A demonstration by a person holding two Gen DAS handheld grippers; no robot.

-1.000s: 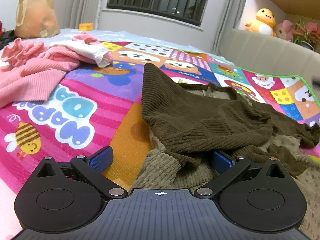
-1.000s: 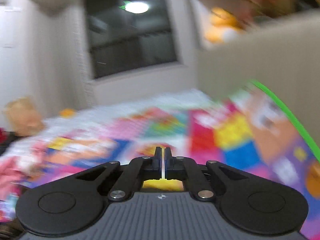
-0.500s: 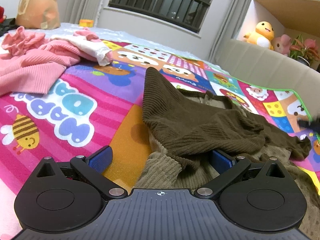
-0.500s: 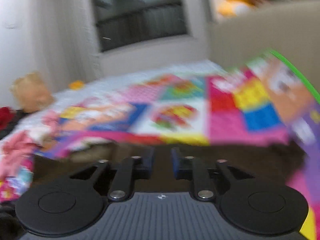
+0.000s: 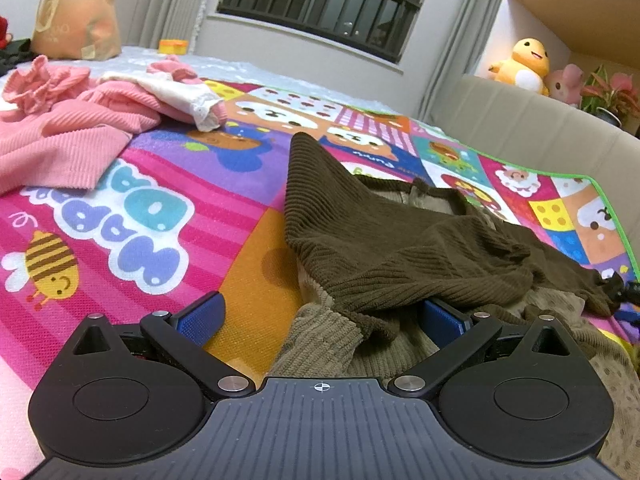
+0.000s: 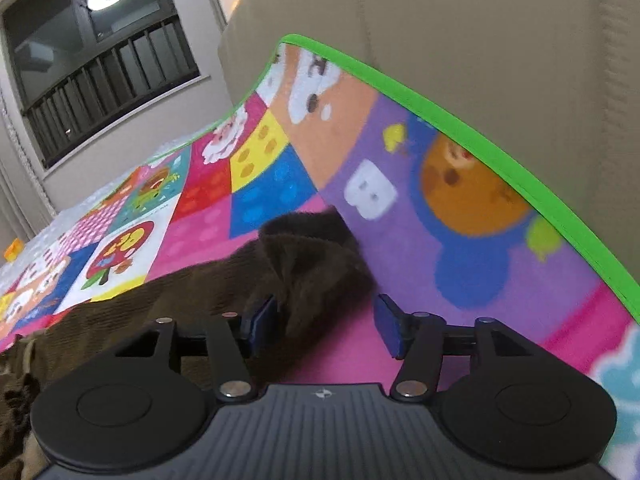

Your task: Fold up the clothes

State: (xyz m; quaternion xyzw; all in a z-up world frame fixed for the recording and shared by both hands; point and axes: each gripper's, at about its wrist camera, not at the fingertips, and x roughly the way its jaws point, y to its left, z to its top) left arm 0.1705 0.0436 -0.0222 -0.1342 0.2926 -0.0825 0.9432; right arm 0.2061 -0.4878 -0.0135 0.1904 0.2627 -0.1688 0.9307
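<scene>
A dark brown ribbed sweater (image 5: pixel 400 240) lies crumpled on a colourful play mat (image 5: pixel 152 208), over a lighter olive knit layer (image 5: pixel 332 344). My left gripper (image 5: pixel 320 314) is open at the sweater's near hem, with the cloth bunched between its blue pads. In the right wrist view the sweater's sleeve end (image 6: pixel 312 256) lies on the mat, and my right gripper (image 6: pixel 326 320) is open around it, low over the mat. The right gripper's tip shows at the far right of the left wrist view (image 5: pixel 624 286).
A pile of pink and white clothes (image 5: pixel 80 120) lies at the mat's left. A paper bag (image 5: pixel 76 12) stands behind it. A beige padded wall (image 6: pixel 440 32) borders the mat's green edge (image 6: pixel 460 120). Plush toys (image 5: pixel 524 64) sit on a ledge.
My right gripper has opened, swung down to the mat and come around the sleeve end. My left gripper has stayed open at the hem, hardly moving.
</scene>
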